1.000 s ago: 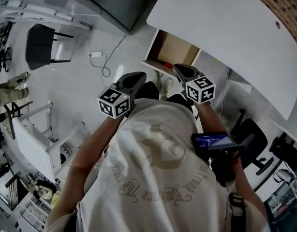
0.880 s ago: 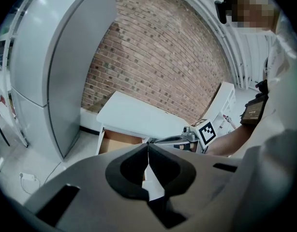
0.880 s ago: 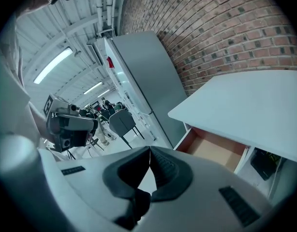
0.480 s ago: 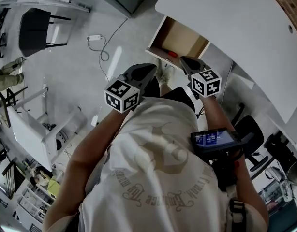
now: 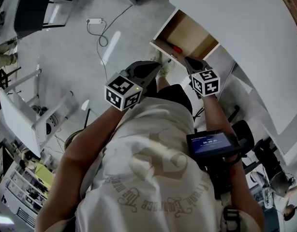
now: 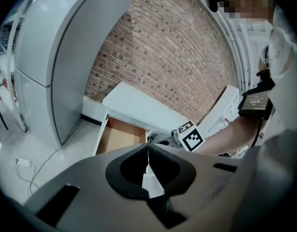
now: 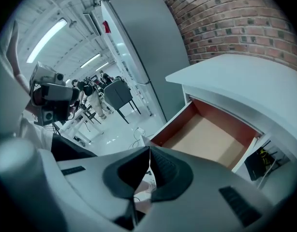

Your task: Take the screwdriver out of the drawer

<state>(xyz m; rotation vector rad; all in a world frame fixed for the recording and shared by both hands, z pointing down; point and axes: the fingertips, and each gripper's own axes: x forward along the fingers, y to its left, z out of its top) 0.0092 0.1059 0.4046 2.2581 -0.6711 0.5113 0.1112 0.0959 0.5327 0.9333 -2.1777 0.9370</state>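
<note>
The wooden drawer (image 5: 189, 33) stands pulled out from under the white desk (image 5: 245, 42). A red-handled screwdriver (image 5: 176, 49) lies just inside its front edge. My left gripper (image 5: 155, 65) is shut and empty, a little short of the drawer front. My right gripper (image 5: 188, 60) is also shut and empty, its tip just before the front edge next to the screwdriver. The left gripper view shows its shut jaws (image 6: 148, 146) before the drawer (image 6: 120, 138). In the right gripper view the shut jaws (image 7: 149, 149) point at the drawer (image 7: 206, 137); the screwdriver is hidden there.
A black chair (image 5: 32, 6) and a power strip with its cable (image 5: 94, 21) are on the floor to the left. A white frame (image 5: 27, 110) stands at the left. A tall grey cabinet (image 6: 66, 66) and a brick wall (image 6: 172, 57) flank the desk.
Both grippers have sunk and moved closer to the open drawer, the right one more. Both stayed shut.
</note>
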